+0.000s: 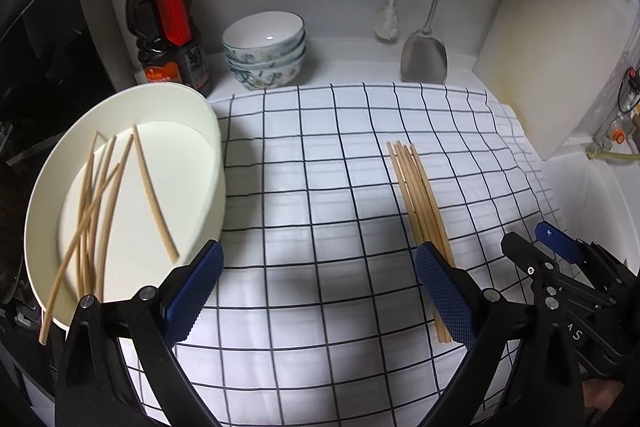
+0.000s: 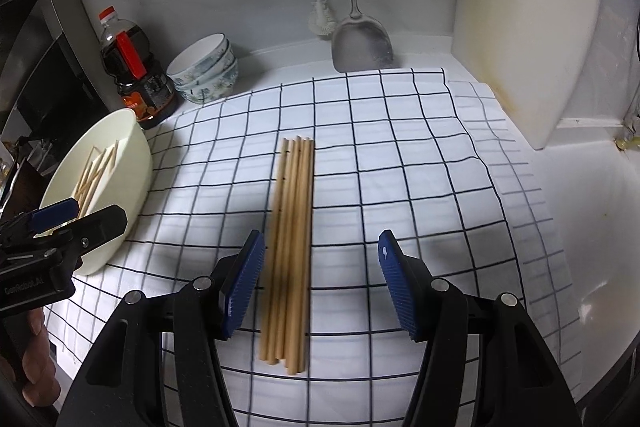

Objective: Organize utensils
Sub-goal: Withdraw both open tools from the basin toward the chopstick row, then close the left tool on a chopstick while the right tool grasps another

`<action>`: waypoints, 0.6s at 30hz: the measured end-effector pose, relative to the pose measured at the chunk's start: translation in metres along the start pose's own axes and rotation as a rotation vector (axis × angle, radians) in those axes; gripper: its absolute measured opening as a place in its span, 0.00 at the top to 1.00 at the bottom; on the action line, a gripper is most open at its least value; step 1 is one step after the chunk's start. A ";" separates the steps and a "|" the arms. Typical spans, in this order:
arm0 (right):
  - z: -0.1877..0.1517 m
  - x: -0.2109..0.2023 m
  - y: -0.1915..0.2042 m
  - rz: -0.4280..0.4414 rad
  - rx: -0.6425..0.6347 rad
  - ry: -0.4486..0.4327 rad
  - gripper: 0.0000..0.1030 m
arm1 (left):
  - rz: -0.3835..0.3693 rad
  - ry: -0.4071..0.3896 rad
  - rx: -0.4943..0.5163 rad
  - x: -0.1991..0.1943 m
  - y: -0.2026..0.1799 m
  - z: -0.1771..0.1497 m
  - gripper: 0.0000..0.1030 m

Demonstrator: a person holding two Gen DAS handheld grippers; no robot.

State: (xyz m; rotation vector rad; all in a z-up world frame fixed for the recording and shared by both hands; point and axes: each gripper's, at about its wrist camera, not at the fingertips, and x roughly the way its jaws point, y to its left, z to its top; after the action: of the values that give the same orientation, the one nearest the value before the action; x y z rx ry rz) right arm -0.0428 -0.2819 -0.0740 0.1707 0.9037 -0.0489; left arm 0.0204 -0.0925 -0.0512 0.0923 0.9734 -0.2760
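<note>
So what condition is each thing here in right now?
Left gripper: open, empty.
Right gripper: open, empty, above the bundle.
Bundle of wooden chopsticks: lying side by side on the checked white cloth.
Loose wooden chopsticks: scattered in the cream bowl.
Dark sauce bottle: upright, red cap on.
Patterned bowls: stacked.

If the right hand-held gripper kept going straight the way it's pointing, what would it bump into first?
Most likely the bundle of chopsticks lying on the checked cloth, between the open right hand-held gripper fingers; depth is hard to judge.
</note>
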 end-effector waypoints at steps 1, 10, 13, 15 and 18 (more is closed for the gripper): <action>-0.002 0.001 -0.002 -0.003 -0.002 0.001 0.45 | 0.000 0.002 0.001 0.002 -0.002 -0.001 0.08; -0.014 0.016 -0.015 -0.003 0.006 0.019 0.45 | 0.010 0.038 -0.002 0.025 -0.012 -0.014 0.08; -0.015 0.020 -0.017 -0.002 0.006 0.025 0.45 | 0.014 0.047 0.008 0.032 -0.017 -0.017 0.08; -0.016 0.023 -0.019 0.000 0.006 0.027 0.45 | 0.015 0.048 0.007 0.036 -0.019 -0.019 0.08; -0.017 0.028 -0.022 0.001 0.007 0.032 0.45 | 0.013 0.054 0.004 0.040 -0.021 -0.022 0.08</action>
State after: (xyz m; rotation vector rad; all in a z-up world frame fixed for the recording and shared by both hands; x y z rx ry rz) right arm -0.0410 -0.3001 -0.1089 0.1792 0.9350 -0.0483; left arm 0.0187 -0.1163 -0.0956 0.1102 1.0258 -0.2641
